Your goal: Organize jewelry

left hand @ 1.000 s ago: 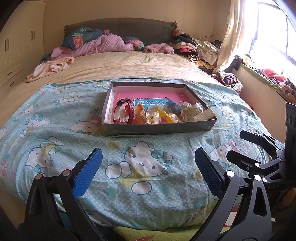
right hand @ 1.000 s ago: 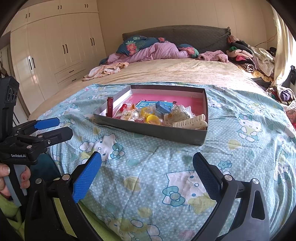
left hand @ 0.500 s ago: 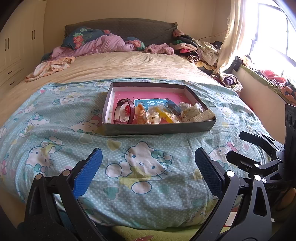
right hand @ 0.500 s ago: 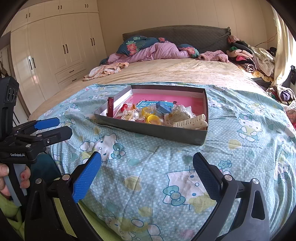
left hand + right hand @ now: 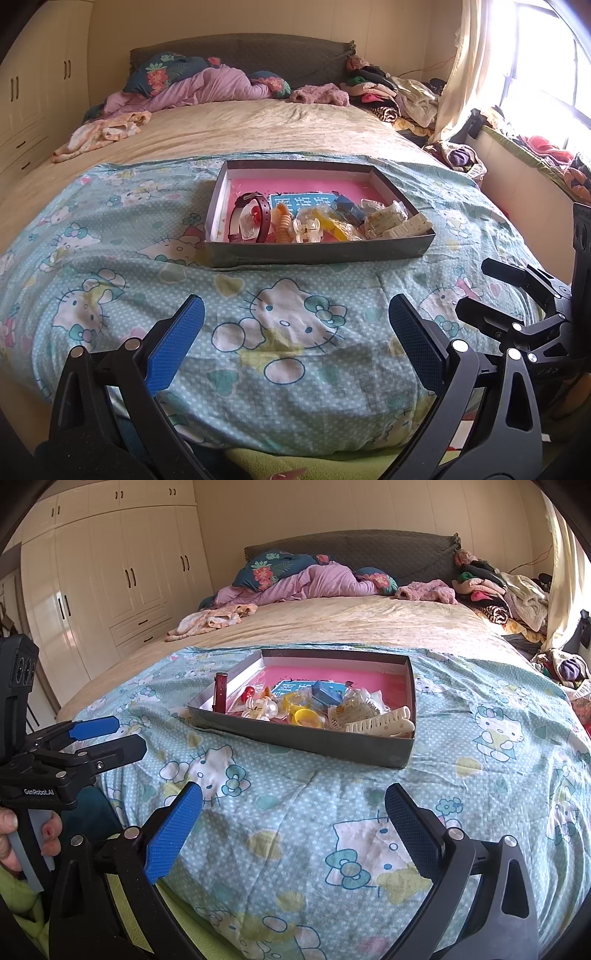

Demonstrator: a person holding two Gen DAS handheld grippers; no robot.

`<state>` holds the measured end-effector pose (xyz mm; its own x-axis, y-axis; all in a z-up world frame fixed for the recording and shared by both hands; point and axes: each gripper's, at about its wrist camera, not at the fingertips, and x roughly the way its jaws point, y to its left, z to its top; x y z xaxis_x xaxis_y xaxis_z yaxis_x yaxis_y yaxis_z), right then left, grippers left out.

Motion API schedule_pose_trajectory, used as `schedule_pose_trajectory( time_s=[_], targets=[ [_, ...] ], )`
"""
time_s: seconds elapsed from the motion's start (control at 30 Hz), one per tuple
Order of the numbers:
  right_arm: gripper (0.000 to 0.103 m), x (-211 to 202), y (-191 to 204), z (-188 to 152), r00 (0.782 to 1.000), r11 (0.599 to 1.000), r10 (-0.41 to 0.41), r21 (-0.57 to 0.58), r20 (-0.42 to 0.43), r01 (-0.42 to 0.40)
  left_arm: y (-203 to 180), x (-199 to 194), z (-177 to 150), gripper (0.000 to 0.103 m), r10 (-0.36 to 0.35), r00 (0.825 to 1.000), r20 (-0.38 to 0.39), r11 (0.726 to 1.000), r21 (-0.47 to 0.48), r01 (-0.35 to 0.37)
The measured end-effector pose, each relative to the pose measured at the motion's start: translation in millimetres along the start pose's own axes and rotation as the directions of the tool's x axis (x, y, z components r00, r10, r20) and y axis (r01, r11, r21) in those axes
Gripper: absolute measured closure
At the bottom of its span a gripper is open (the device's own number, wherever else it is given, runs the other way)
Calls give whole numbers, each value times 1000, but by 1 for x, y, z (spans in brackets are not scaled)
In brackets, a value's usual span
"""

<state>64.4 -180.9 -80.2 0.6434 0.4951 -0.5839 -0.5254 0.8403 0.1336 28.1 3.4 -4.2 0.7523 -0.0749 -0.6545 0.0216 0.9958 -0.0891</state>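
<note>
- Left wrist view, lower left of the frame: the left gripper [image 5: 293,338] hangs over the patterned blanket [image 5: 122,266] near the foot of the bed, jaws spread wide with nothing between them.
- Centre of the frame: the shallow grey box [image 5: 317,253] with a pink floor sits on the blanket, well ahead of both grippers. All the small items I can see lie inside it, crowded along its near wall; none shows loose on the blanket.
- Going left to right inside the box: a dark red strap watch [image 5: 249,218], an orange ribbed piece [image 5: 282,225], a clear hair claw [image 5: 306,229], yellow rings [image 5: 306,716], a blue block [image 5: 327,694], a cream comb [image 5: 380,723] at the right corner.
- Right wrist view, lower centre: the right gripper [image 5: 293,818] is likewise released and empty.
- Stage: a heap in the box fits either a jumble awaiting sorting or pieces already gathered in; I cannot tell which.
- If any piece is to be picked up, my advice: come down over the near wall steeply, choose one at the heap's edge such as the watch or comb, and close across its narrow side so neighbours are not dragged along.
</note>
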Motion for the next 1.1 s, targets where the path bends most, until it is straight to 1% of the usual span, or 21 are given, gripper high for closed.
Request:
schedule_pose_trajectory(
  time_s=[0.17, 0.43, 0.57, 0.67, 0.73, 0.83, 0.93, 0.97, 1.03, 1.1],
  targets=[
    [4, 1, 0, 0, 1000, 1000, -2, -1, -2, 2, -1, 2, -2, 10, 6, 1000, -8, 1000, 4, -6],
    [4, 3, -4, -3, 1000, 1000, -9, 10, -12, 9, -2, 8, -4, 10, -12, 1000, -28, 1000, 5, 12],
    [4, 5, -8, -5, 1000, 1000, -13, 17, -17, 14, -5, 10, -5, 10, 1, 999, -35, 1000, 16, 0],
    [4, 6, -12, -5, 1000, 999, -19, 30, -19, 20, -3, 13, -6, 10, -2, 999, -44, 1000, 5, 3],
    [4, 7, -17, -5, 999, 999, -30, 35, -22, 30, 0, 15, -6, 10, 9, 999, -50, 1000, -1, -9],
    [5, 7, -27, -4, 998, 997, -66, 41, -17, 67, 8, 20, -7, 10, 23, 998, -60, 1000, -19, -24],
    [5, 6, -53, 0, 994, 990, -112, 83, -5, 112, 28, 28, -6, 10, 39, 996, -74, 997, -71, -44],
    [5, 7, -67, 1, 992, 986, -125, 113, -10, 126, 40, 31, -3, 10, 61, 995, -82, 993, -96, -69],
    [5, 10, -100, 5, 981, 968, -195, 159, -15, 195, 68, 39, 5, 10, 107, 990, -89, 982, -147, -119],
    [5, 15, -139, 10, 957, 938, -287, 189, -39, 289, 103, 51, 14, 10, 179, 978, -107, 959, -202, -198]
  ],
)
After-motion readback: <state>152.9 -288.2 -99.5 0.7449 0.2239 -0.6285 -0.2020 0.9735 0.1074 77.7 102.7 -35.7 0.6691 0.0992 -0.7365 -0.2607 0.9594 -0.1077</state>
